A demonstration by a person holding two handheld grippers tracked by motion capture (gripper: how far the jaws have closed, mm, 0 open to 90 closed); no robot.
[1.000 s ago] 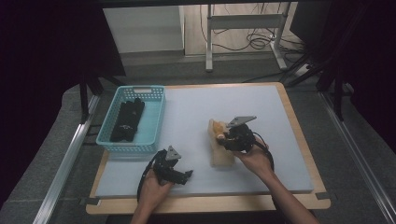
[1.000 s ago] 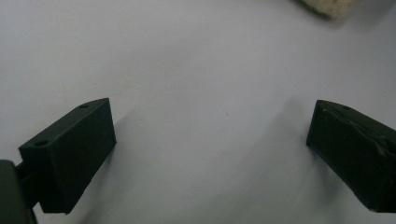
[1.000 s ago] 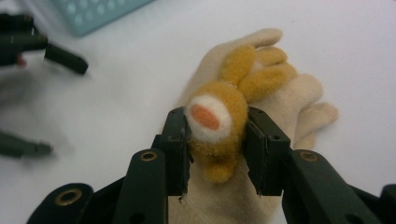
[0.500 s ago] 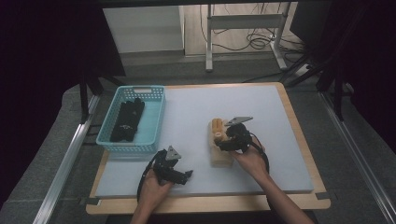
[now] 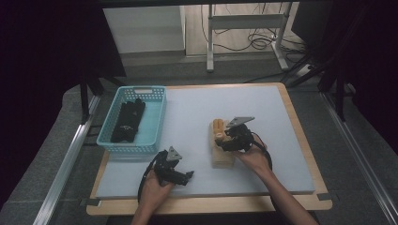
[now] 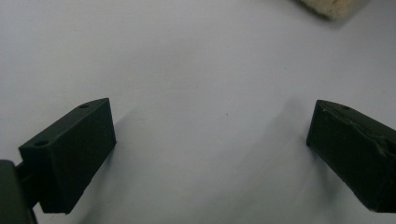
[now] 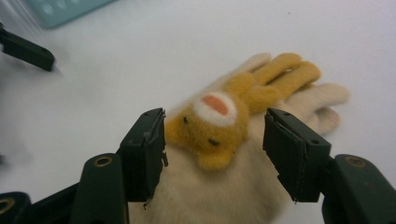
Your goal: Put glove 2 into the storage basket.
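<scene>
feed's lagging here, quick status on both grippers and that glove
Right gripper jaws just opened, straddling cream glove at its yellow bunny patch, no pinch. Left gripper open over bare mat. Nothing in the way.

glove (image 7: 224, 186): cuff cut off at bottom edge, below the right gripper's jaws | basket (image 7: 60, 9): blurred, cropped at top edge | dark contents (image 5: 127, 122): in basket, too dim to identify
</scene>
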